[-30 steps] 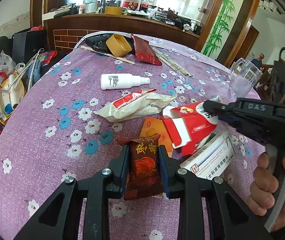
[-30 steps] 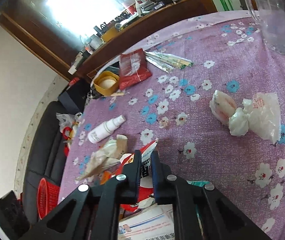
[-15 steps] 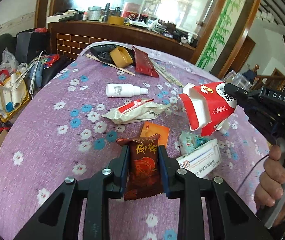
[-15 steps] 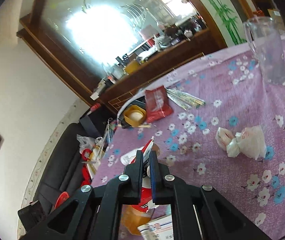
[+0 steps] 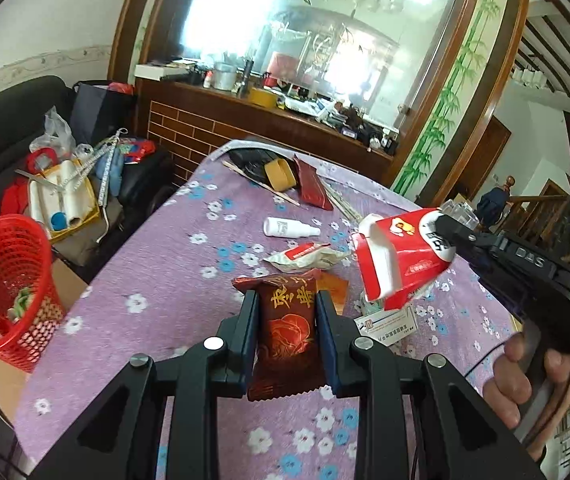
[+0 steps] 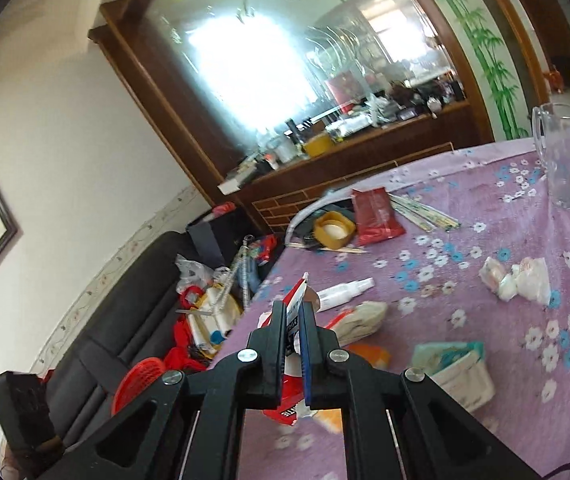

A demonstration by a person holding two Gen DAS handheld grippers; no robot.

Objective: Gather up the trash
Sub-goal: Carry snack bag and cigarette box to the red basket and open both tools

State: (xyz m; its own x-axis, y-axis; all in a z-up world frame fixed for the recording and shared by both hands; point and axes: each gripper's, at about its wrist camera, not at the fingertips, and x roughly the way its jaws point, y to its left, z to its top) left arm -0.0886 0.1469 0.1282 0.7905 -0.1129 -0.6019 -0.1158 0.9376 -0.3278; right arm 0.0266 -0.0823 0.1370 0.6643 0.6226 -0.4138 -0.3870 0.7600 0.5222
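Far left, off the surface edge: red basket, mesh, standing on the floor, some scraps inside; judged the drop point for the trash. Behind it, a couch piled with bags and rolls. Near centre: left tongs, jaws closed on a brown wrapper, gripped across its middle and held above the purple floral surface. Wrapper judged light, soft and crinkly, somewhat slick; a mid-body pinch suits it, an edge hold could slip. Mid surface, lying loose: white spray bottle, crumpled white-and-red packet, orange card, white printed box. Far end: yellow cup on its side, red pouch beside it. Right: red carton, torn open, white lining showing, held in the air by the right tongs, jaws nearly shut on one flattened wall. Carton judged light, thin card, easily crushed; the wall grip looks adequate. Far right, right view: glass mug, upright; fragile. Near it, knotted white bags, soft, best taken at the knot.
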